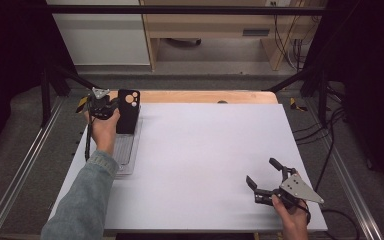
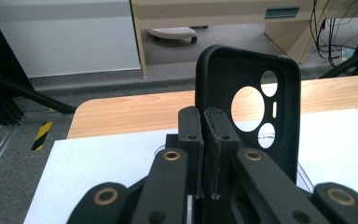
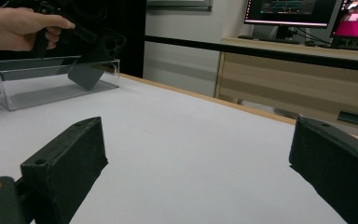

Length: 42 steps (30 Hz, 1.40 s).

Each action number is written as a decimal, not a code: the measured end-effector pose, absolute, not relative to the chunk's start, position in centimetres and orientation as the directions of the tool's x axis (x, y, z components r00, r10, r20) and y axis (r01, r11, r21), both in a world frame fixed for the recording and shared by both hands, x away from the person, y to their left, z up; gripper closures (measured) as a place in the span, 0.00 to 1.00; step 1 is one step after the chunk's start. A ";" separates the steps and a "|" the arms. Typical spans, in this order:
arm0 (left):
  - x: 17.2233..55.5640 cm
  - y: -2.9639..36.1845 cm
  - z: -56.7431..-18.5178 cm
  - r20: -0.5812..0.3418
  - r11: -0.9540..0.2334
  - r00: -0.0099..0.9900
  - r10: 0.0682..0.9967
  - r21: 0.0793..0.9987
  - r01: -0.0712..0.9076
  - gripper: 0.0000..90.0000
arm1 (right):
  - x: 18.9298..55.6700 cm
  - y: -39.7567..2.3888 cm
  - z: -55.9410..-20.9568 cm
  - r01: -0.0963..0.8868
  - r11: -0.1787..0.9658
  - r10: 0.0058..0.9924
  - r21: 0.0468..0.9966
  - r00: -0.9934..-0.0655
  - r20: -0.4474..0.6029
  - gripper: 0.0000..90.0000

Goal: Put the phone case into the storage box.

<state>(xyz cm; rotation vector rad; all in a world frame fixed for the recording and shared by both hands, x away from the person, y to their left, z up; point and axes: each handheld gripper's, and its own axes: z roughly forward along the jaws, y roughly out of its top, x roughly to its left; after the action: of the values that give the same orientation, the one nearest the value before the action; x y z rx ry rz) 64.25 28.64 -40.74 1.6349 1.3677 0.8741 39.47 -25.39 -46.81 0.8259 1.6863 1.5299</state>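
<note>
I've got the left tongs (image 1: pixel 111 106) clamped tight on one long edge of the phone case (image 1: pixel 128 111), and the left gripper view shows the two pads pressed together on the thin side wall. The phone case (image 2: pixel 261 112) stands upright, camera holes at the top, its lower end down in the clear tray (image 1: pixel 126 150) at the far left corner of the table (image 1: pixel 205 150). From the right gripper view I see the case (image 3: pixel 95 60) tilting over the tray (image 3: pixel 51 84), the hand (image 3: pixel 16 28) above it.

This thing looks light, so weight is no worry. It seems soft and rubbery, I'd say: the wall will likely flex under the pads and the body may swing or twist on a one-edge pinch. The matte skin should grip well. I'd keep hold on the side wall, away from the camera holes where the material is thinnest.

The right tongs (image 1: pixel 267 172) sit wide open, holding nothing, resting near the table's near right corner.
</note>
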 end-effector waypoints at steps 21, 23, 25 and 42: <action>64.4 28.4 -40.7 0.031 -0.098 0.166 0.986 0.905 0.414 0.74 | 39.5 -25.4 -46.8 0.002 0.097 0.832 0.995 -0.549 -0.080 0.05; 64.2 28.3 -40.7 0.043 -0.112 0.173 0.984 0.903 0.414 0.70 | 39.5 -25.4 -46.8 0.000 0.096 0.832 0.995 -0.548 -0.080 0.05; 64.0 28.2 -40.5 0.042 -0.113 0.177 0.983 0.905 0.411 0.68 | 39.5 -25.4 -46.8 0.002 0.094 0.832 0.996 -0.549 -0.077 0.05; 61.7 27.8 -37.6 0.040 -0.105 0.202 0.978 0.940 0.325 0.49 | 39.4 -25.4 -46.7 -0.004 0.093 0.832 0.996 -0.549 -0.080 0.05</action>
<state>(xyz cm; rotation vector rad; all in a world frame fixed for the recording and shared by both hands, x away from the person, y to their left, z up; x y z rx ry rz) 61.75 27.81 -37.57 1.5973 1.2640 0.9344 39.42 -25.37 -46.72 0.8237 1.6815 1.5354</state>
